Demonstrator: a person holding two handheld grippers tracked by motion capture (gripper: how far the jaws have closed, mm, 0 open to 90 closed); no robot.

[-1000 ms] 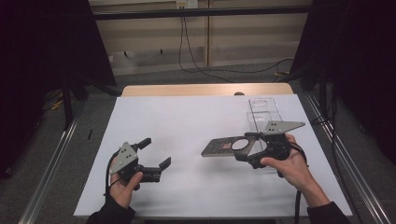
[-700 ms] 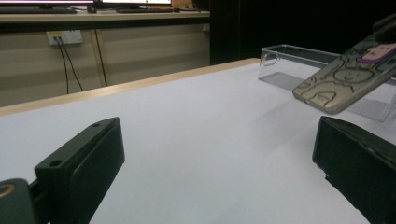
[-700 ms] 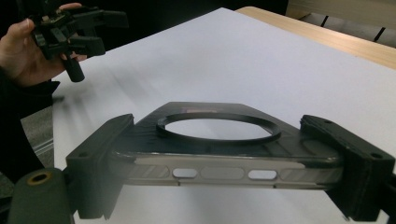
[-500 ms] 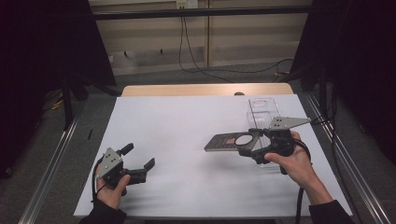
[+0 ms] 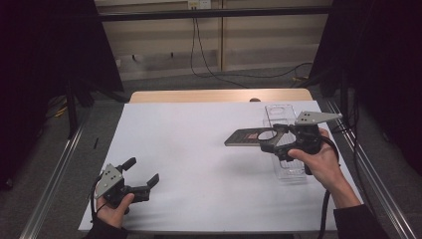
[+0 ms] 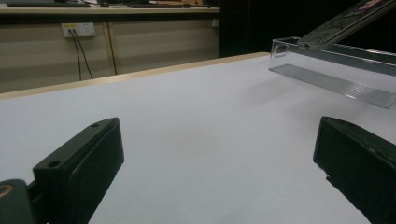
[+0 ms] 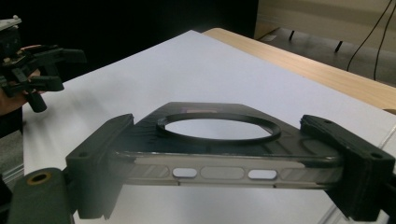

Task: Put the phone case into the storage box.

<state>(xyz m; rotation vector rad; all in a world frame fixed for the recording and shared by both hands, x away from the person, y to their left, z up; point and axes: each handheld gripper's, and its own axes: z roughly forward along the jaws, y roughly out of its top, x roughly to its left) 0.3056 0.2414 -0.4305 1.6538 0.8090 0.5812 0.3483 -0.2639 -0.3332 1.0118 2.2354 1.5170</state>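
Phone case (image 5: 250,136), dark with a round ring in its back, being gripped by its two long edges between the jaws of the right gripper (image 5: 272,141), clenched on it. Hovering flat above the right half of the white table (image 5: 199,149), sticking out leftward from the jaws and casting a soft shadow below. In the right gripper view, showing its side edge with three slots, wedged tightly between both black jaws, ring (image 7: 218,127) facing up. Being carried by the right hand (image 5: 318,162), wrapped round the gripper's handle at the right near side, a grey three-cornered plate riding on top.

Sitting under and just behind that gripper, a clear plastic box (image 5: 281,114), resting on the table near its right edge, running from far to near. Appearing in the left gripper view too, at upper right, as a see-through tray (image 6: 336,65) with the phone case's edge slanting above it.

Left gripper (image 5: 142,174) lying low at the near left corner of the table, released, jaws spread wide apart with nothing between them but bare white surface. Being held by the left hand (image 5: 114,209) at the table's near edge, well apart from the phone case. Pointing rightward and slightly far across the table.
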